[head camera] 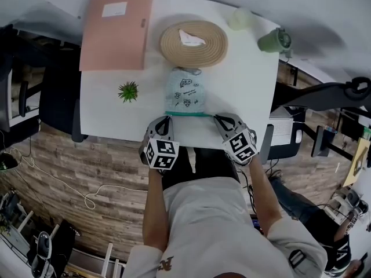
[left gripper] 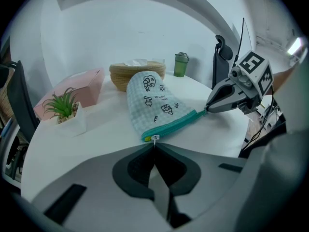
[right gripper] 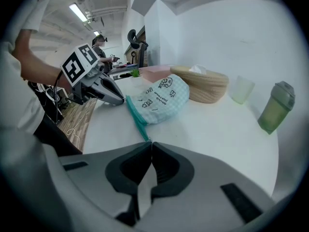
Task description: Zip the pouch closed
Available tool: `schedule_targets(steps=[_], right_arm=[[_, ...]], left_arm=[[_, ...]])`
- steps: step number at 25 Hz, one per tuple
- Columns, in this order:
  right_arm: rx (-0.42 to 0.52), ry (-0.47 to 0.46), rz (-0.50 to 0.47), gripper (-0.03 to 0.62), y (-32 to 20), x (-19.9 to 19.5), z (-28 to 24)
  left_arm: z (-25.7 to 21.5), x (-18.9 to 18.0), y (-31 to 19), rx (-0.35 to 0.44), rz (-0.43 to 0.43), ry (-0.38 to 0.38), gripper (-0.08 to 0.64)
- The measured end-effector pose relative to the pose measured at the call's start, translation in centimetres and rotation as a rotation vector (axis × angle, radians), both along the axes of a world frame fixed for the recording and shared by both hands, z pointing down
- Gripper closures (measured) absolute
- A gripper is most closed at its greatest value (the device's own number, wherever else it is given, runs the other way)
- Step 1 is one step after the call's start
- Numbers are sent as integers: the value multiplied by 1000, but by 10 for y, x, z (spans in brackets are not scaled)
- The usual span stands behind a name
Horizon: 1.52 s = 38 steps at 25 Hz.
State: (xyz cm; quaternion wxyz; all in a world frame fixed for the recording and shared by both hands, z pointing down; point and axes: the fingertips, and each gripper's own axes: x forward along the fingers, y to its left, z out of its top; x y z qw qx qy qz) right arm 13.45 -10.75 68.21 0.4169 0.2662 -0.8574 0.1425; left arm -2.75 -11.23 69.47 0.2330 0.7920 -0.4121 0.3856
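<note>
While the pouch [head camera: 185, 92] lay flat near the front edge of the white table [head camera: 243, 91], its teal zipper edge [head camera: 186, 113] faced the person. The left gripper [left gripper: 154, 145] had its jaws pinched together on the small zipper pull [left gripper: 154, 138] at the left end of that edge. The right gripper [right gripper: 147, 141] was clamped shut on the opposite end of the teal strip. A round basket [head camera: 193, 43] sat just behind the pouch, and a small plant [head camera: 128, 91] stood to its left.

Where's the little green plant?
In the head view, the plant sits on the white table, left of the pouch and just below the pink box.
</note>
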Motion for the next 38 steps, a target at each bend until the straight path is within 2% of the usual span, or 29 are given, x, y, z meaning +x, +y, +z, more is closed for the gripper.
schedule_targets(steps=[10,15,20,27,33,38], right_arm=[[46,20,47,568,6,-5,2],[44,15,81,502,14,-10,2],[97,-11,143,460,18,-14,-16],[267,-124,258,436,8,-29,-82],[437,-200,340,399,3,-35,-153],[571,-257,373,356,5,-46,-210]], left_arm=[[0,0,1,23,25,25,560],[-3,3,7,33,34,54,523],[-20,-1,9,86,22,80,473],[-75,-12,0,236,3,132,404],[-148,-12,-6,419,17,190,357],[-208,-15,-6,571,24,239,316]])
